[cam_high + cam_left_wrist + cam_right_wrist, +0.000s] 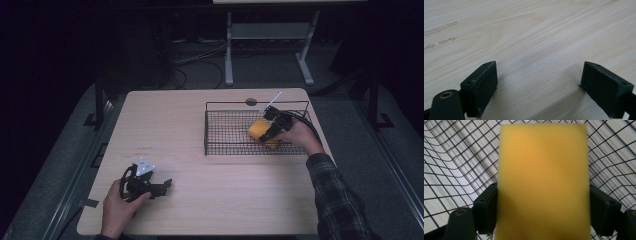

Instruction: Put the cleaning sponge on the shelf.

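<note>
Rightward, claw (541,212) gripping yellow sponge (543,182), over wire basket (454,170)

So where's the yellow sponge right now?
The yellow sponge is clamped in the right gripper, inside the wire basket on the table's right side.

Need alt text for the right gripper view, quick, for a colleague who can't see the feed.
A yellow sponge stands clamped between the right tool's two black jaws. Behind it is the black wire basket, with pale wood showing through the mesh.
</note>
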Demonstrator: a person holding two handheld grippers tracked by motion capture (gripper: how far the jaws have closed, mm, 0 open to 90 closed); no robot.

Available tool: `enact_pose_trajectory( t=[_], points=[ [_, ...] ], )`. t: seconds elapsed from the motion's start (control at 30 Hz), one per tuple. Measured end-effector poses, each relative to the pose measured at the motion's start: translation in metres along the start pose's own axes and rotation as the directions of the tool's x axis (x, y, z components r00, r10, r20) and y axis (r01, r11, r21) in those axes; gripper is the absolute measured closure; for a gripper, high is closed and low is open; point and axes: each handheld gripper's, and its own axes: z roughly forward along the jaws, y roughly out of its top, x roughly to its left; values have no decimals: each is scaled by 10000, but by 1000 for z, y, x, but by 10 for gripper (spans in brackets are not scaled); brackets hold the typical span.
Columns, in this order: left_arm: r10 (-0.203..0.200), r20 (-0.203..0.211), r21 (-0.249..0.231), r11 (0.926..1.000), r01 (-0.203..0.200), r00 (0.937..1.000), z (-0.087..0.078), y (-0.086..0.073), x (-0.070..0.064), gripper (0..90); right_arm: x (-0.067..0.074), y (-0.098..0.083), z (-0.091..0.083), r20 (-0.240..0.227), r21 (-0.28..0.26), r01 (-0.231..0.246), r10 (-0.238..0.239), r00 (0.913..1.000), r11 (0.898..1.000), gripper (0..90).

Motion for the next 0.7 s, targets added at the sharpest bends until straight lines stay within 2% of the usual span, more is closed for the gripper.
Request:
enact_pose_trajectory(
  t=[0.1, 0.7],
  points=[
    [0, 2, -4, 10000, 0, 10000, 0, 0, 0, 129, 0, 0, 1, -46, 174, -39, 40, 10000, 9998, 223],
    [-3, -3, -5, 10000, 3, 10000, 0, 0, 0, 129, 0, 0, 1, -35, 184, -124, 124, 9999, 9998, 177]
  ],
)
